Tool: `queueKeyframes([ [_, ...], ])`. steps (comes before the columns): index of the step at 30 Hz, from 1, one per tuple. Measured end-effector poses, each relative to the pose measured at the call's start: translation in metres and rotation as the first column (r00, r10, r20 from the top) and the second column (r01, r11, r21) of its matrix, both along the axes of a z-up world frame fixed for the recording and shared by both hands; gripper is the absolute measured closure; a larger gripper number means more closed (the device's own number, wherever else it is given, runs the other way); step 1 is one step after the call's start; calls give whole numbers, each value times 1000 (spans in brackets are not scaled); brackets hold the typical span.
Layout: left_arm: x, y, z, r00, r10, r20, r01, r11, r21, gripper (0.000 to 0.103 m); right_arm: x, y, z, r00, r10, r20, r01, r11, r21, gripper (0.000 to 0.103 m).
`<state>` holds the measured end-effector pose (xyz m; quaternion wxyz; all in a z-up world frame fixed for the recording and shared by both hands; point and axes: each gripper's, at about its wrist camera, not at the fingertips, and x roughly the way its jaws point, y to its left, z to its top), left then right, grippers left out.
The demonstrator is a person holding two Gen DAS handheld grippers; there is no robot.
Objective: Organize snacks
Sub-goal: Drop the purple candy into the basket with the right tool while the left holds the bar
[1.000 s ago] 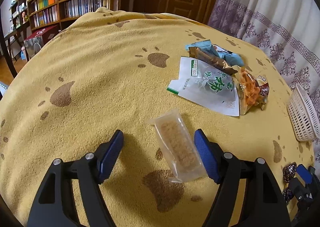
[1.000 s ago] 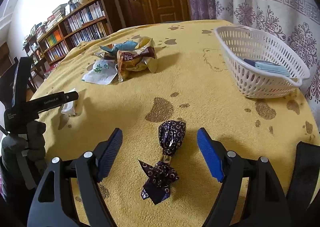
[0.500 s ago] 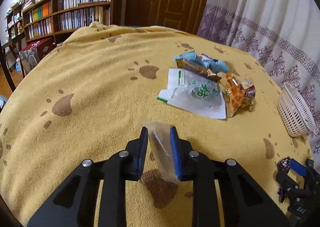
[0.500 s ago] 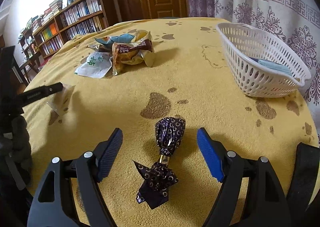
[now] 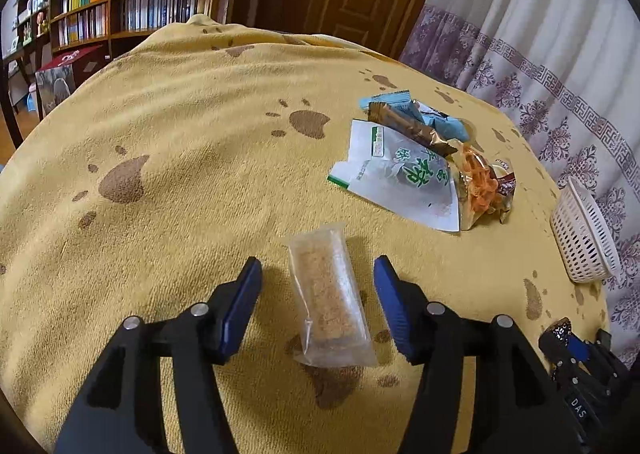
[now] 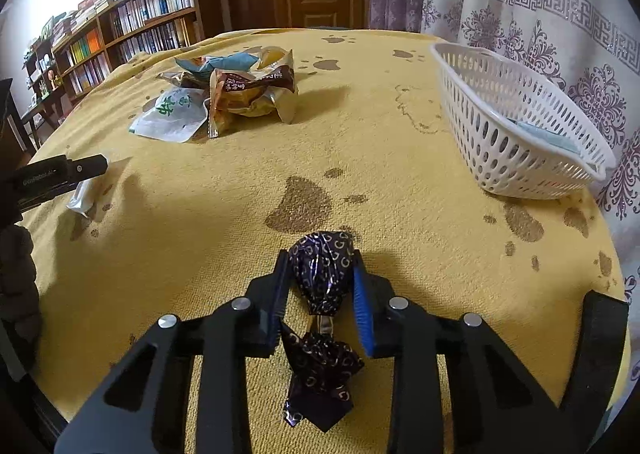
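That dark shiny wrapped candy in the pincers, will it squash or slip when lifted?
The right gripper pinches the foil-wrapped candy on its rounded bulb, which probably holds its shape. Glossy foil may slip a little. The twisted tail below looks floppy and will likely dangle. It seems light.

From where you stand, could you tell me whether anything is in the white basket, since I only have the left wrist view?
Observer: Yes, a light blue packet lies inside the white basket.
Operator: Thank you. Is the right gripper holding anything?
Observer: The right gripper is shut on the dark purple foil candy.
Operator: And the left gripper?
Observer: The left gripper is opening; the clear-wrapped bar lies between its jaws, untouched.
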<state>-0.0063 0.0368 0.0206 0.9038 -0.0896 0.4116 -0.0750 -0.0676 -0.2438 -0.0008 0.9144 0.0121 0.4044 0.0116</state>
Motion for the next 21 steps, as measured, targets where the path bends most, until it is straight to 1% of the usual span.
queueKeyframes([
  [4, -4, -10, -2, 1000, -25, 5, 25, 998, 53, 46, -2, 4, 2, 1000, 10, 19, -10, 1000, -20, 73],
  [5, -4, -13, -2, 1000, -29, 6, 28, 997, 76, 53, -2, 5, 3, 1000, 13, 24, -12, 1000, -24, 73],
  [6, -4, -15, -3, 999, -32, 6, 31, 995, 91, 56, -3, 6, 4, 999, 16, 30, -15, 1000, -25, 73],
  [8, -6, -18, -4, 999, -41, 10, 39, 993, 112, 69, -4, 7, 6, 999, 21, 40, -20, 1000, -21, 73],
  [11, -6, -15, -2, 999, -48, 21, 46, 995, 93, 74, -7, 5, 12, 998, 19, 62, -19, 1000, -6, 73],
  [16, -13, -15, 7, 995, -59, 84, 51, 995, 90, 74, -11, -3, 28, 994, -4, 112, 1, 1000, 25, 73],
  [21, -14, -17, 11, 992, -67, 103, 59, 995, 83, 74, -12, -15, 47, 984, -37, 171, 30, 999, 45, 73],
])
